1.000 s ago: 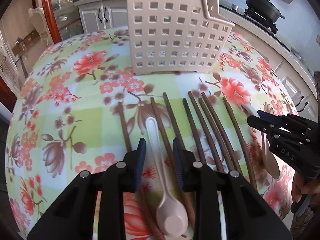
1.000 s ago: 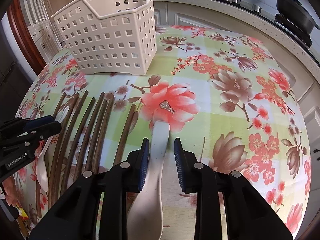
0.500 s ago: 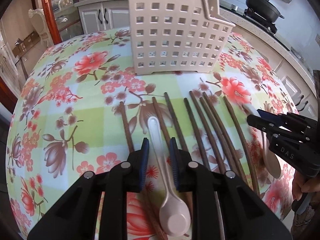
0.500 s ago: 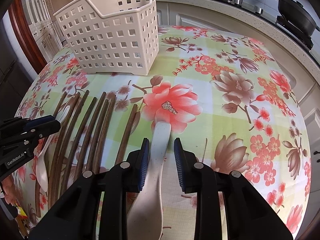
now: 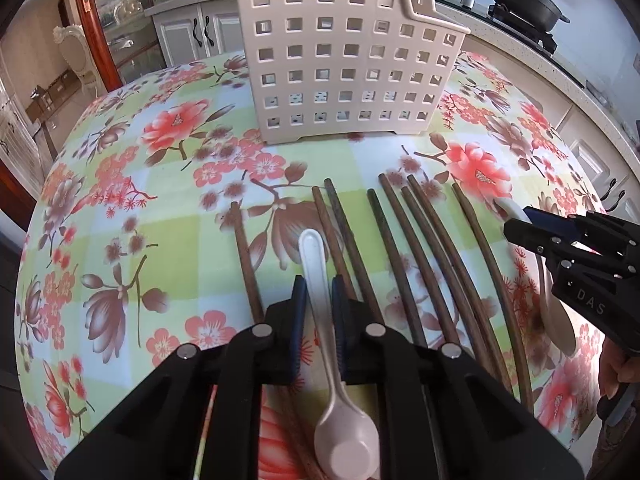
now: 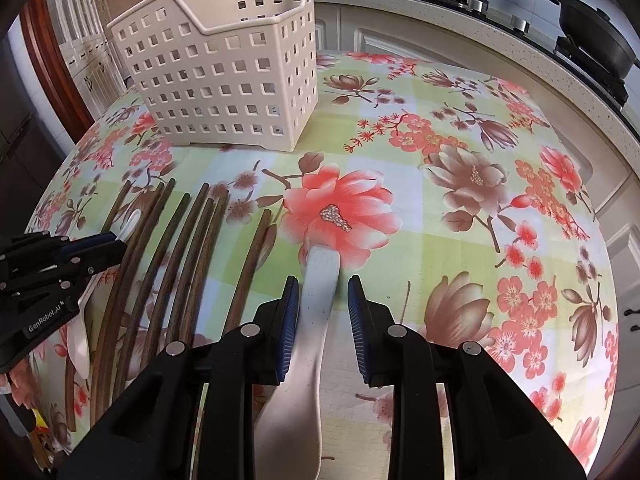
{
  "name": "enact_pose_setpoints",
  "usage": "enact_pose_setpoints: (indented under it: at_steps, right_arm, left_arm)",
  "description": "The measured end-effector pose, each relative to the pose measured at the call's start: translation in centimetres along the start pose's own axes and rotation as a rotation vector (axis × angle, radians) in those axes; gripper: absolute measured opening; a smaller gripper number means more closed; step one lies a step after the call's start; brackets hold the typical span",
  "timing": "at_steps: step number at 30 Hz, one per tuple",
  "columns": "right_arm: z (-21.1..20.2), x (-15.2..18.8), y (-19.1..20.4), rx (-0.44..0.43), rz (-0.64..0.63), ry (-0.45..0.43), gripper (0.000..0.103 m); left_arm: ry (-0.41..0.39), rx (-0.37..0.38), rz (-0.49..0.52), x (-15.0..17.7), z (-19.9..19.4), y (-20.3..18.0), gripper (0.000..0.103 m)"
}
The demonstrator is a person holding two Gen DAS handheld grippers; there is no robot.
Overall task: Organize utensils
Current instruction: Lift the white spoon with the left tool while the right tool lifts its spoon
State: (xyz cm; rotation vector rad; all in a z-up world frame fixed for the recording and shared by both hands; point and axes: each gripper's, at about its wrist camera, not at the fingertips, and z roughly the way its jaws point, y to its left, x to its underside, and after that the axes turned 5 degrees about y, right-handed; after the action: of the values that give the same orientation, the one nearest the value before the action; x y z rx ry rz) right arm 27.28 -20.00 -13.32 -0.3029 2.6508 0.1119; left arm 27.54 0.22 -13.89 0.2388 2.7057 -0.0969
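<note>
A white perforated utensil basket (image 5: 348,52) stands upright at the back of the floral table; it also shows in the right wrist view (image 6: 224,72). Several dark wooden chopsticks (image 5: 404,248) lie side by side in front of it. My left gripper (image 5: 318,300) is shut on the handle of a slim beige spoon (image 5: 320,280). My right gripper (image 6: 322,304) is open, its jaws on either side of a wide white spoon (image 6: 316,296) lying on the cloth. The right gripper also shows at the right of the left wrist view (image 5: 576,256).
The round table carries a floral cloth (image 6: 460,208). A counter with a stove and black pan (image 5: 524,8) runs behind at the right. White cabinets (image 5: 192,32) and a glass door stand at the back left. The table edge falls away on the right.
My left gripper has closed its jaws from well apart onto the beige spoon's handle and moved slightly nearer the basket. My right gripper has stayed open around the white spoon.
</note>
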Motion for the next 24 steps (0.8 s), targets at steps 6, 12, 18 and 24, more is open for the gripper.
enact_pose_setpoints:
  at_steps: [6,12,18,24]
  right_arm:
    - [-0.8,0.4,-0.3,-0.011,-0.012,-0.029,0.015]
    - [-3.2,0.7,-0.1,-0.03,-0.015,-0.099,0.015]
    - [-5.5,1.1,0.8,-0.03,-0.034,-0.16,0.015]
    - [-7.8,1.9,1.6,-0.026,-0.051,-0.214,0.015]
  left_arm:
    - [-0.026,0.026,-0.014,0.5,-0.8,0.5,0.011]
    - [-0.124,0.054,-0.042,0.8,-4.2,0.9,0.011]
    - [-0.211,0.056,-0.037,1.6,-7.4,0.7,0.011]
    - [-0.272,0.047,-0.025,2.8,-9.8,0.3,0.011]
